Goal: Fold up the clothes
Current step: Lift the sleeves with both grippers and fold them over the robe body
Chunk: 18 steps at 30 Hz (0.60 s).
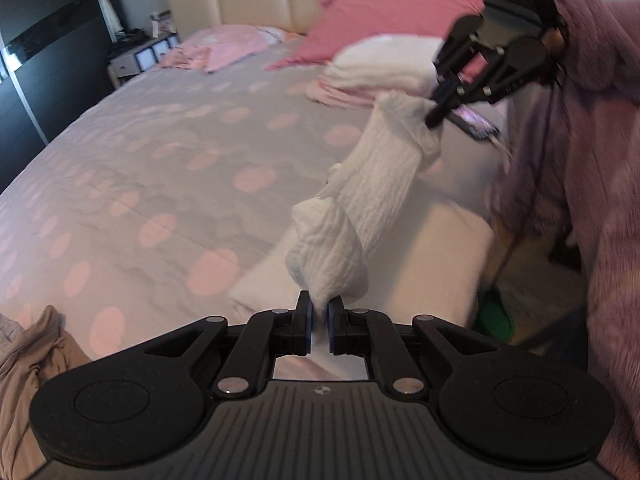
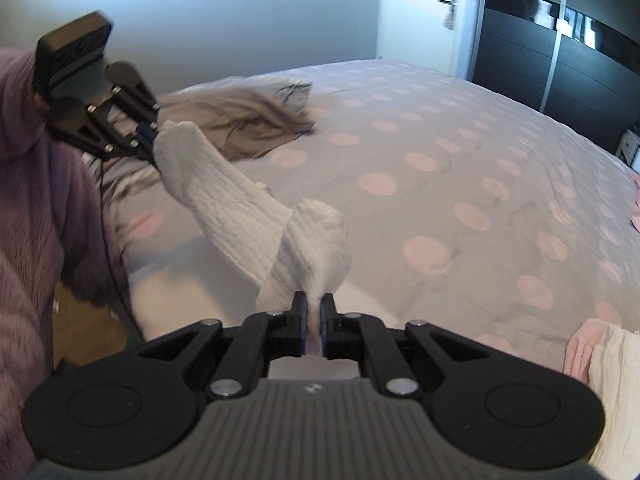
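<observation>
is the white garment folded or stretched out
Stretched out, not folded: the white garment hangs above the bed, one end pinched in each tool, left and right.

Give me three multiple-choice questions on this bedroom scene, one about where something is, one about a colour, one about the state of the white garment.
1. Where does the grey-brown garment lie?
A. On the bed
B. On the floor
C. In the wardrobe

2. What colour are the dots on the bed cover?
A. Blue
B. Pink
C. Green

3. What state is the white garment in?
A. Folded flat on the bed
B. Held off the bed by both grippers
C. Held by one gripper only

Answers: 1 A, it sits crumpled on the cover. 2 B, pink spots on grey. 3 B, the left gripper and right gripper each pinch an end.
</observation>
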Tool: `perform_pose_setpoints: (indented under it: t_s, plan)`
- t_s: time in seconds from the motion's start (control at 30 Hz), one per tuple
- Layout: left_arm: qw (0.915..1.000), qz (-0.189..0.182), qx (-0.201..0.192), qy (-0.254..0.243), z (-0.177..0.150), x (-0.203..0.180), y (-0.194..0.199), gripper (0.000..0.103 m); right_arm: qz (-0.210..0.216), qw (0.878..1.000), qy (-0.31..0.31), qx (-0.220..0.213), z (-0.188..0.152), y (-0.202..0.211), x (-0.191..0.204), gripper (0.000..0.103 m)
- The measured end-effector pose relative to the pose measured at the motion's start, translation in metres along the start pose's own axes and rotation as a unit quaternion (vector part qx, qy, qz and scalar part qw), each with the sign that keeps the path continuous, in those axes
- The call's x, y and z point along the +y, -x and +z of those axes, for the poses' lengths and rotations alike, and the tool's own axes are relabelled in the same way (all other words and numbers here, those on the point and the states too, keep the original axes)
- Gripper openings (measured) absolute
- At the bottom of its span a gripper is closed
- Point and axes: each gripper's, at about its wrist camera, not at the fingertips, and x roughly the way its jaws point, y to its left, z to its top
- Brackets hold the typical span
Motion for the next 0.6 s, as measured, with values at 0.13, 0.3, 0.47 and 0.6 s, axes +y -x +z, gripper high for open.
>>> perform_pose_setpoints:
  t_s: [0.13, 0.3, 0.47, 0.6]
  plan:
    - [0.9985, -0.003, 0.035, -0.043, -0.017, -0.019, -0.022, 0.005, 0.0, 0.998, 0.067, 0.02, -0.018, -0.011, 0.025, 0.008]
    - [0.9924, -0.009, 0.067, -0.102, -0.033, -0.043, -0.043, 0.005, 0.006, 0.989, 0.134, 0.061, -0.04, -0.031, 0.051, 0.008]
    - [0.988, -0.009, 0.072, -0.136, -0.042, -0.054, -0.046, 0.006, 0.009, 0.984, 0.165, 0.073, -0.047, -0.031, 0.064, 0.015]
    - [0.984, -0.015, 0.069, -0.164, -0.047, -0.065, -0.043, 0.01, 0.008, 0.979, 0.184, 0.084, -0.051, -0.03, 0.072, 0.019]
